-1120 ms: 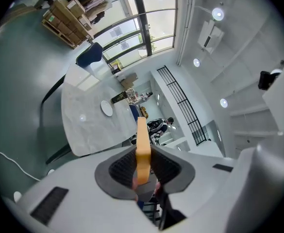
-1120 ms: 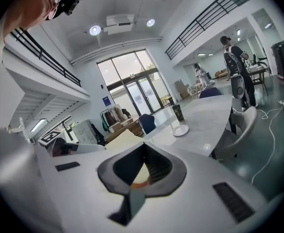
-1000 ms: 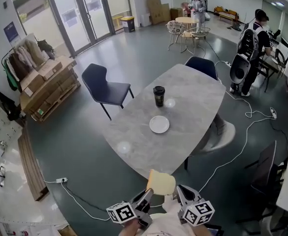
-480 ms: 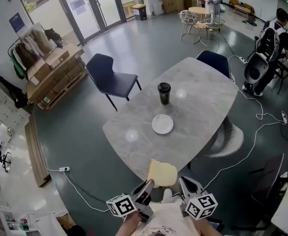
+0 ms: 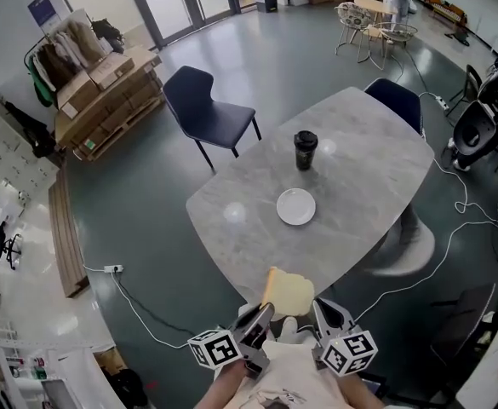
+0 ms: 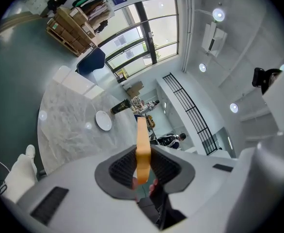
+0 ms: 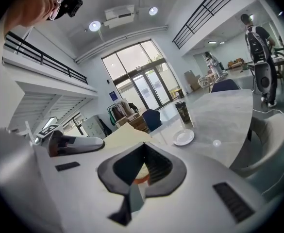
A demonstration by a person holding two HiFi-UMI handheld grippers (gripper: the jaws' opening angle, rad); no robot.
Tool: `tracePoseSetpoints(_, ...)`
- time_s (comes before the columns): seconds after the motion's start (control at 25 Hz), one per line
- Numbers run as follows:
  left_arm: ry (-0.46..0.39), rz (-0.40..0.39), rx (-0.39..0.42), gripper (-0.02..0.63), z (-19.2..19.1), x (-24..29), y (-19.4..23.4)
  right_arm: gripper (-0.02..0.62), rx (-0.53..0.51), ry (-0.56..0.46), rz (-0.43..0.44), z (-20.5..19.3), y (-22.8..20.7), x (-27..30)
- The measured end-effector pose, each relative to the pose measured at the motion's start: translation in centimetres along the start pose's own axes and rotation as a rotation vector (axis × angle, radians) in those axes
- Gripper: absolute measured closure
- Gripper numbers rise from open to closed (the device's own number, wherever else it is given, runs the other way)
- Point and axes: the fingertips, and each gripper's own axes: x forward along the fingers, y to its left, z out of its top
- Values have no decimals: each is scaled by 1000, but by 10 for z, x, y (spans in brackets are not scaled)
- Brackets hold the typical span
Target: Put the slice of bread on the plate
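Overhead, the left gripper [image 5: 264,311] looked merely close to the slice of bread [image 5: 288,292]. Its own view showed the jaws clamped on the slice, edge-on, with the plate [image 5: 296,206] well ahead on the table [image 5: 231,241]. Beside it, the right gripper [image 5: 321,307] had its jaws closed together on nothing, as its own view showed.

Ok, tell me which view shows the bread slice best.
The head view: the bread slice shows its broad face, held by the left gripper. The left gripper view shows only its thin edge between the jaws; the right gripper view catches part of it.
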Motion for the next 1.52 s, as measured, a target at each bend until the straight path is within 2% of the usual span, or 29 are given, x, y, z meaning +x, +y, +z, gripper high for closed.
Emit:
tracePoseSetpoints(0.32, 44, -11, -27, 512, 38, 30, 28, 592, -27, 33, -61, 9, -3, 37)
tracePoseSetpoints(0.76, 139, -61, -58, 514, 112, 69, 73, 592, -142, 101, -112, 34, 7, 114)
tracePoseSetpoints(0.84, 165, -73, -67, 513, 116, 77, 82, 592, -152, 105, -138, 36, 3, 125)
tracePoseSetpoints(1.12, 230, -104, -26, 512, 139, 110, 103, 592, -189, 54, -169, 54, -3, 164)
tracePoseSetpoints(1.52, 204, -82, -38, 514, 140, 156, 122, 592, -263, 86, -134, 51, -38, 199)
